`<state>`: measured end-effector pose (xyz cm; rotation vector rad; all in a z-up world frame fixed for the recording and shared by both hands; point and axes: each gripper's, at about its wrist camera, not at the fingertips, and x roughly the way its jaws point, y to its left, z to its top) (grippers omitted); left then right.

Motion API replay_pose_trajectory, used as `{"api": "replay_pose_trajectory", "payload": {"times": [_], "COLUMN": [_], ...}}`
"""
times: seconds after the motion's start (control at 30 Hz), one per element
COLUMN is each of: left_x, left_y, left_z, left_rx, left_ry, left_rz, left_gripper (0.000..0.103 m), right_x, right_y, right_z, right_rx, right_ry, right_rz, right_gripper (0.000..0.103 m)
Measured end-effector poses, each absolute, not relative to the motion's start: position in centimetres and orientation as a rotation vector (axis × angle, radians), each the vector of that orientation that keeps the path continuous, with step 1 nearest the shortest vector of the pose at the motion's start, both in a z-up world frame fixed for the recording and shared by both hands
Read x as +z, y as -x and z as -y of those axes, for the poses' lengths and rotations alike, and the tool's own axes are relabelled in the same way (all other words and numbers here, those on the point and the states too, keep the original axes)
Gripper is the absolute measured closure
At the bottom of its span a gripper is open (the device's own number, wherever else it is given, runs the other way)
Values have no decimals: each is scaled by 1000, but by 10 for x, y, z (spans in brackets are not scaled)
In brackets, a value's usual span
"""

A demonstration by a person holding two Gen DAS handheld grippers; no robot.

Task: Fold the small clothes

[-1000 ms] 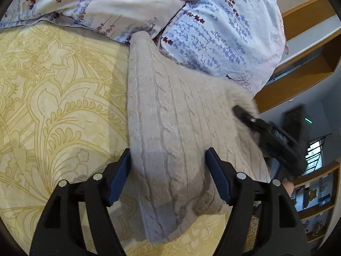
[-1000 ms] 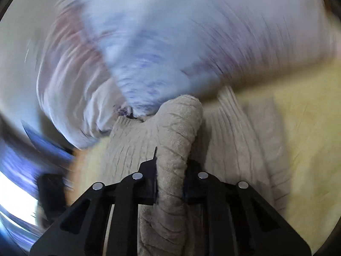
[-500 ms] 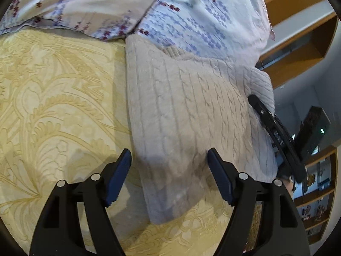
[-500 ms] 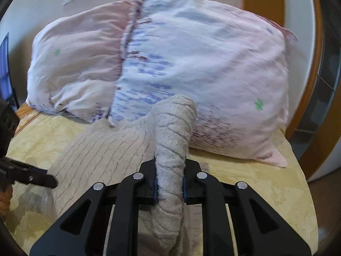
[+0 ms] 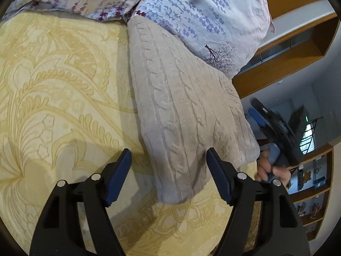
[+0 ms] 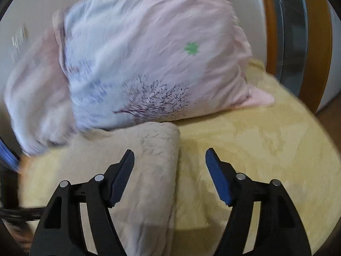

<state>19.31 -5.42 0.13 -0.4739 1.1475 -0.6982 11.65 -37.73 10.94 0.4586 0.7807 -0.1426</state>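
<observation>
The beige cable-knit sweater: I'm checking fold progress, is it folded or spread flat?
Folded. The sweater lies as a narrow panel with a doubled, rounded edge on the yellow bedspread.

The sweater point(image 5: 183, 111) lies on the bedspread point(image 5: 59, 89), its far end apparently touching the pillow point(image 5: 204, 17).

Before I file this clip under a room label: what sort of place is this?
Most likely a bedroom. The beige knit garment lies on a yellow patterned bedspread, with floral pillows propped behind it against a wall. Wooden shelving runs beside the bed.
</observation>
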Motion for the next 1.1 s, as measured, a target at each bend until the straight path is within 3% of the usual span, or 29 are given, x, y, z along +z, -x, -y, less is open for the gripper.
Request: {"api": "replay_pose_trajectory", "payload": {"times": [0.13, 0.23, 0.33, 0.37, 0.43, 0.5, 0.63, 0.83, 0.97, 1.03, 1.07, 1.1], "left_x": [1, 2, 0, -1, 0, 1, 10, -4, -2, 4, 8, 15], "left_y": [-181, -172, -168, -167, -164, -162, -152, -143, -144, -143, -143, -146], "left_z": [49, 46, 49, 50, 51, 49, 45, 43, 44, 44, 42, 39], "left_rx": [-706, -709, -728, -730, -731, -739, -783, -792, -799, -798, -800, -798], "left_ry": [503, 511, 511, 505, 483, 479, 466, 435, 445, 437, 435, 440], "left_rz": [-1161, -1162, -1162, -1160, -1143, -1133, -1081, -1111, -1112, -1107, -1101, -1085], "left_gripper": [39, 49, 70, 74, 83, 87, 89, 90, 87, 83, 75, 58], "right_x": [107, 103, 96, 94, 85, 84, 109, 73, 70, 78, 83, 89], "right_y": [-79, -60, -56, -55, -56, -55, -38, -37, -36, -37, -37, -40], "right_z": [375, 366, 353, 350, 344, 341, 336, 337, 343, 350, 355, 359], "right_rx": [-63, -42, -24, -25, -17, -26, -35, -149, -124, -100, -102, -110], "right_ry": [-550, -544, -532, -520, -501, -486, -436, -333, -398, -450, -464, -478], "right_rz": [-798, -814, -841, -852, -880, -870, -751, -920, -924, -914, -904, -885], "right_gripper": [35, 40, 50, 57, 84, 92, 94, 94, 93, 85, 70, 52]}}
